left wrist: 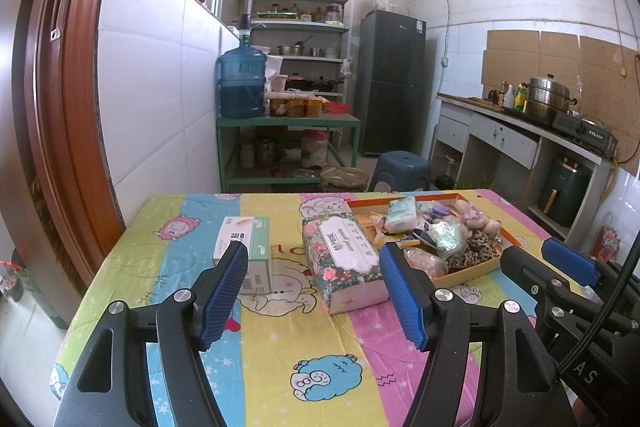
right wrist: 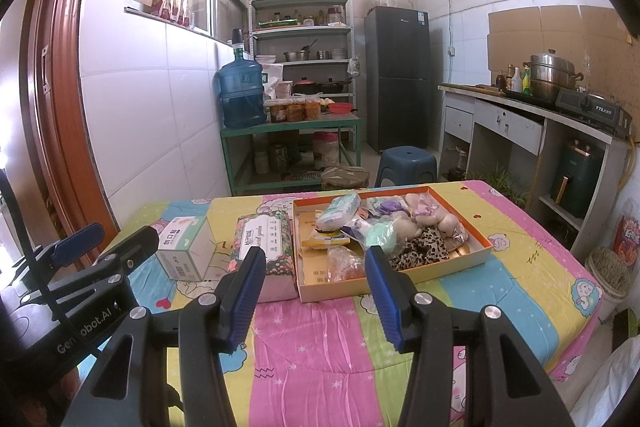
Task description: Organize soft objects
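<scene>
A shallow orange box (left wrist: pixel 472 269) (right wrist: pixel 448 269) sits on the far right of the cartoon-print tablecloth. It holds a leopard-print cloth (left wrist: pixel 476 247) (right wrist: pixel 420 251), a plush toy (left wrist: pixel 480 221) (right wrist: pixel 424 219), a small white tissue pack (left wrist: pixel 400 213) (right wrist: pixel 340 209) and several bagged items. A floral tissue pack (left wrist: pixel 344 251) (right wrist: pixel 264 239) lies against the box's left side. Left of that stands a green-and-white carton (left wrist: pixel 240 231) (right wrist: pixel 186 247). My left gripper (left wrist: pixel 314 293) (right wrist: pixel 106 241) hovers open and empty short of the floral pack. My right gripper (right wrist: pixel 315 297) (left wrist: pixel 542 259) hovers open and empty before the box.
A blue stool (left wrist: pixel 400 167) and a woven seat stand beyond the table's far edge. A brown door frame (left wrist: pixel 68 107) rises at the left. A counter with a pot and stove (right wrist: pixel 560 95) runs along the right wall, with a woven basket (right wrist: pixel 608 275) on the floor.
</scene>
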`<state>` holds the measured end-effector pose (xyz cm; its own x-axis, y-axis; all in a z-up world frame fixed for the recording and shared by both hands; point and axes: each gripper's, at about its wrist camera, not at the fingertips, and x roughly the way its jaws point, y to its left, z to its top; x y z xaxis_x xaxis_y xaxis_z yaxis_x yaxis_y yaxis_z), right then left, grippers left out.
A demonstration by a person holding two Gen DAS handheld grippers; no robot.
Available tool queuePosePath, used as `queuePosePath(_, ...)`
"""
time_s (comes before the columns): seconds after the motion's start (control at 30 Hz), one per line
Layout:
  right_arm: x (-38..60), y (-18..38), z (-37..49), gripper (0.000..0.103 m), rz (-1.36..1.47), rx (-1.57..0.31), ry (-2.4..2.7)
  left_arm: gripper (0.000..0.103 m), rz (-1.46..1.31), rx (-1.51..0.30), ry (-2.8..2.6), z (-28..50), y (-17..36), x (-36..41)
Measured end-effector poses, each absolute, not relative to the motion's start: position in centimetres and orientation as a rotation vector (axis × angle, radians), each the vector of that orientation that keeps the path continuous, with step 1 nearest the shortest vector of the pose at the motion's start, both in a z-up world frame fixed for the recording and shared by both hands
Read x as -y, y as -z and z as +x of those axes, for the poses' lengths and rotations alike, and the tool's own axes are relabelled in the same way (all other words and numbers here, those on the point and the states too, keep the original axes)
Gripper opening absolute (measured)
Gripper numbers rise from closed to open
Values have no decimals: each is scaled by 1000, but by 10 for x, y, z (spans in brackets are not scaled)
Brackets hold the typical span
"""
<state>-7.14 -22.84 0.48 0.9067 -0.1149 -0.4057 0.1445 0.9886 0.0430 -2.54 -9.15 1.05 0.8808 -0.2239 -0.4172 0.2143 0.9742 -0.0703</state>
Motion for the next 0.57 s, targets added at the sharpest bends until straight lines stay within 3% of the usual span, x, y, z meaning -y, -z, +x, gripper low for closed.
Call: queuePosePath(0.57,229,-5,-71,52,75,-415,133,70,-22,-439,229,-25,-11,91)
